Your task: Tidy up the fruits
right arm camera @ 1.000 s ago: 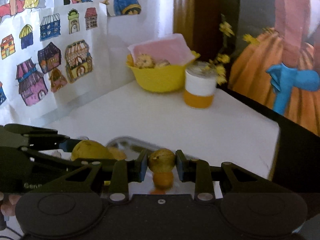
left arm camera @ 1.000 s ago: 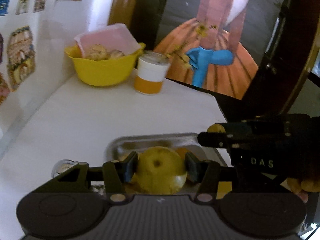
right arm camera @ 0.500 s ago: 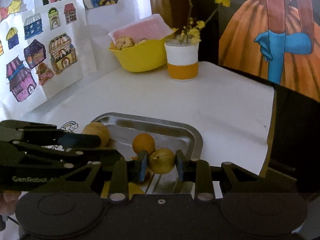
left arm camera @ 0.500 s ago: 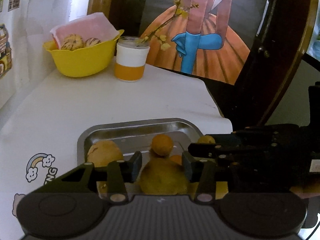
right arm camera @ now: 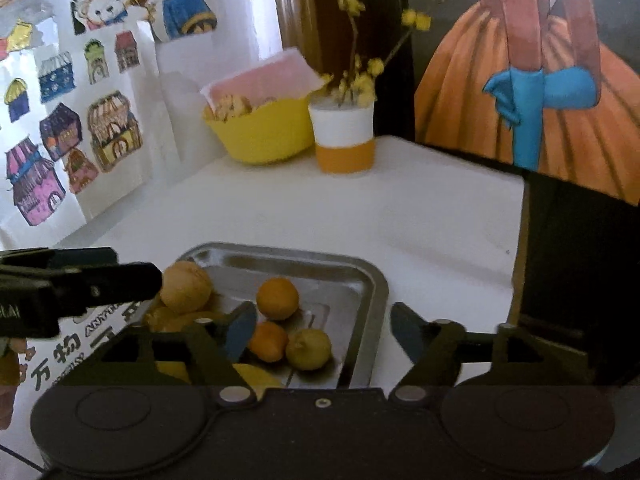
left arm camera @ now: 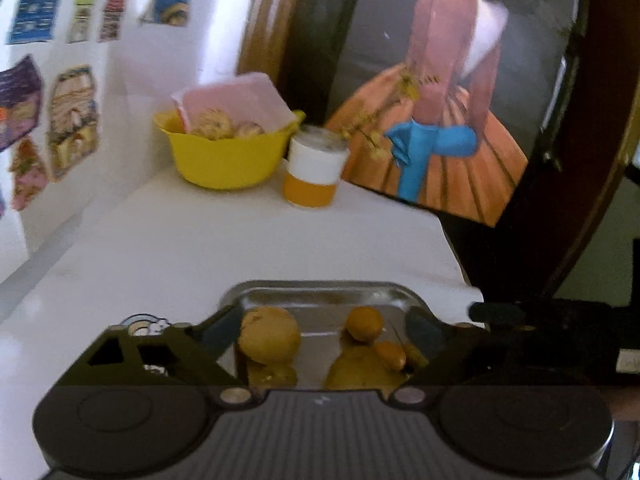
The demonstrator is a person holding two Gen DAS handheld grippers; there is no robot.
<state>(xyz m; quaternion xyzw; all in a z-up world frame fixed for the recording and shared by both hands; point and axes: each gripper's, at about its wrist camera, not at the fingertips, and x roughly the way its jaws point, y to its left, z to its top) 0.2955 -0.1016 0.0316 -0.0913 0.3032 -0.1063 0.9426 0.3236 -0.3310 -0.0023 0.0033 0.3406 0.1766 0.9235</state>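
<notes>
- Both grippers we held spread wide and empty: left gripper (left arm camera: 320,332), right gripper (right arm camera: 320,328).
- We saw the fruits, among them an orange (right arm camera: 277,298) and a lemon (right arm camera: 308,349), lying in the metal tray (right arm camera: 370,280) on the near tabletop (right arm camera: 420,216).

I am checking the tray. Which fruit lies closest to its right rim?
The small yellow-green fruit; the two orange ones and the big tan one lie further left.
</notes>
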